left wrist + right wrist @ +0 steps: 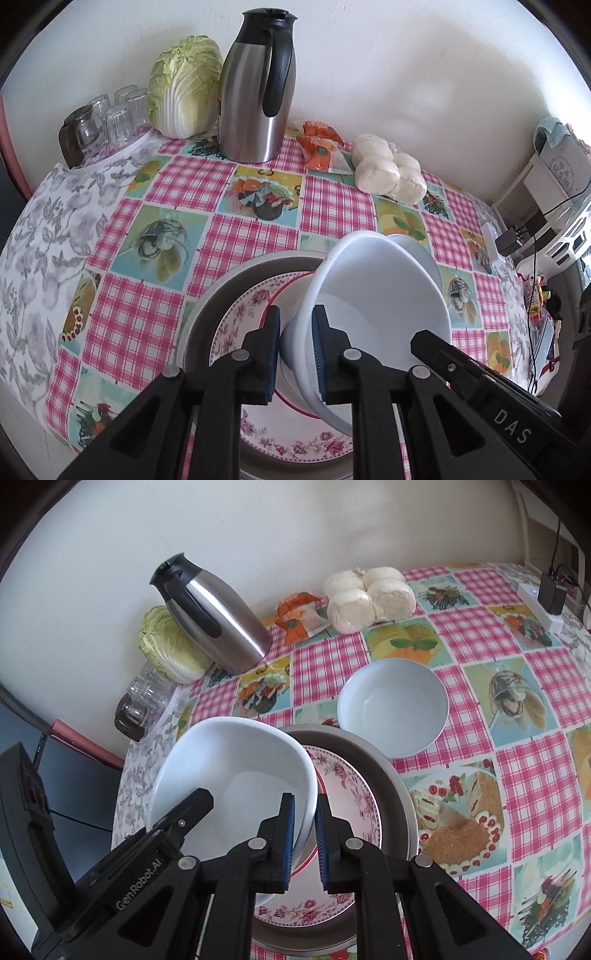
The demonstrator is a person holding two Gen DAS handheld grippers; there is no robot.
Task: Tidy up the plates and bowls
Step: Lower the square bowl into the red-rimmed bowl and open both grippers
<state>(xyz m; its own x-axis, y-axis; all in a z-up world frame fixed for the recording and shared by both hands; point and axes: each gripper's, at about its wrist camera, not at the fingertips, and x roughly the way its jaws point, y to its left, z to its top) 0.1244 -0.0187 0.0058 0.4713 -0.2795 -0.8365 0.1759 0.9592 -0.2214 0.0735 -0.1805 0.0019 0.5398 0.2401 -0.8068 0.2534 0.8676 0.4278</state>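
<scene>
Both grippers pinch one white bowl [236, 782] by its rim, on opposite sides: the left gripper [295, 350] has one pad inside and one outside the wall, and the right gripper [304, 834] does the same on its side, so each is clamped on the bowl rather than standing apart. The bowl is tilted and held over the floral plate [351, 786], which lies inside a wide metal basin [388, 771] on the checked tablecloth [517, 775]. Whether the bowl's base touches the plate cannot be told; the near edge looks very close to it. Judged progress: the plate is already nested in the basin, and this bowl appears about to join the stack, not yet released. A second white bowl [393, 707] sits alone on the cloth just beyond the basin, so at least one piece seems left to gather. Along the wall, well apart from the work: a steel thermos jug [255, 88], a cabbage [184, 85], upturned glasses [110, 118], snack packets [321, 147] and bagged buns [391, 170].
</scene>
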